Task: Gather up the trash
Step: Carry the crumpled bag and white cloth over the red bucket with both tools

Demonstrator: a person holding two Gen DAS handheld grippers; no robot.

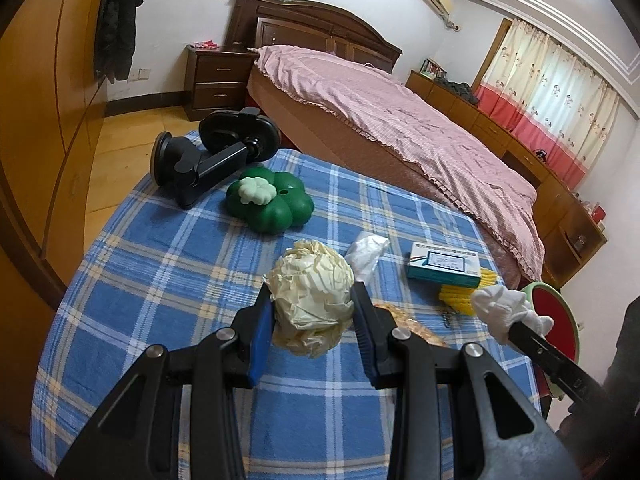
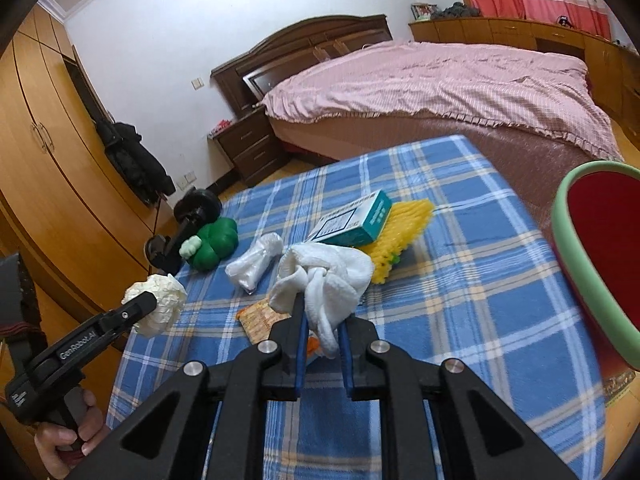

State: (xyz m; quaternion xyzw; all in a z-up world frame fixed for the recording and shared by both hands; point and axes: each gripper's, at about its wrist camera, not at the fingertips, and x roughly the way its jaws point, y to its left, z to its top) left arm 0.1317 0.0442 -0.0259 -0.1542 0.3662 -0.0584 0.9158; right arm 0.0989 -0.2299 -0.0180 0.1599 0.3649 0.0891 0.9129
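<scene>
My left gripper (image 1: 313, 294) is shut on a crumpled cream paper ball (image 1: 310, 300), held above the blue plaid tablecloth (image 1: 168, 264). From the right wrist view the same ball (image 2: 160, 308) shows at the left gripper's tip, low on the left. My right gripper (image 2: 322, 312) is shut on a crumpled white tissue (image 2: 326, 276), lifted off the cloth; it also shows at the right in the left wrist view, the tissue (image 1: 506, 308) bunched at its tip. A crumpled clear plastic bag (image 2: 256, 262) and an orange snack wrapper (image 2: 258, 318) lie on the cloth.
A red bin with a green rim (image 2: 592, 264) stands off the table's right edge. On the cloth lie a teal-and-white box (image 2: 354, 220), a yellow brush (image 2: 400, 236), a green clover-shaped container (image 2: 214, 246) and a black suction mount (image 1: 208, 152). Behind are a pink bed (image 1: 400, 120) and a wooden wardrobe (image 2: 44, 168).
</scene>
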